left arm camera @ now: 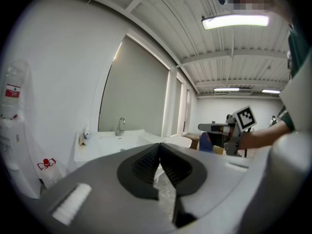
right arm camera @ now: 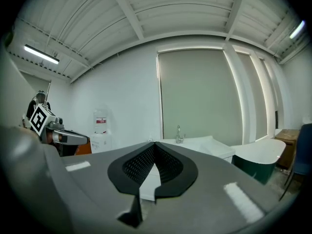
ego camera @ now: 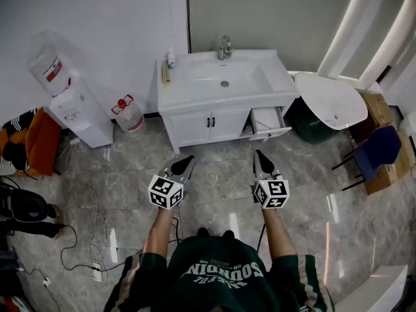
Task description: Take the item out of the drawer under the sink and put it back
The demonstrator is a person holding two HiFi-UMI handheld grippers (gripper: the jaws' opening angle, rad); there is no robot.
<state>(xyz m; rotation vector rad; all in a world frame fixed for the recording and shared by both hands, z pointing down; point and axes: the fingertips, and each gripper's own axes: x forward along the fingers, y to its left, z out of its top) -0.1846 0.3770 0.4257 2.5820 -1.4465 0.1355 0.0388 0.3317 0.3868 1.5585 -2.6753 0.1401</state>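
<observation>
Jaws on both tools sit pressed tip to tip with nothing between them. The left gripper (ego camera: 186,160) and the right gripper (ego camera: 259,153) are clenched and empty, held out side by side over the tiled floor (ego camera: 214,181), well apart from the cabinet. Ahead stands the white vanity (ego camera: 195,127) with its sink (ego camera: 224,80). The drawer (ego camera: 268,121), at the vanity's right end just under the counter, already stands pulled out. The item cannot be made out from here — the drawer's inside reads only as pale.

The likeliest slip, I judge, is reaching in with clenched jaws and nudging the item deeper instead of taking it. The round white table (ego camera: 331,99) and the dark green base (ego camera: 307,121) under it crowd the drawer's right side, so a wide approach could knock them. Loose cables (ego camera: 91,229) lie on the floor to the left — a snag if the person steps that way.

The drawer's long axis runs from the cabinet out toward the person, open face up, front panel toward the right gripper. How the item lies cannot be told.
</observation>
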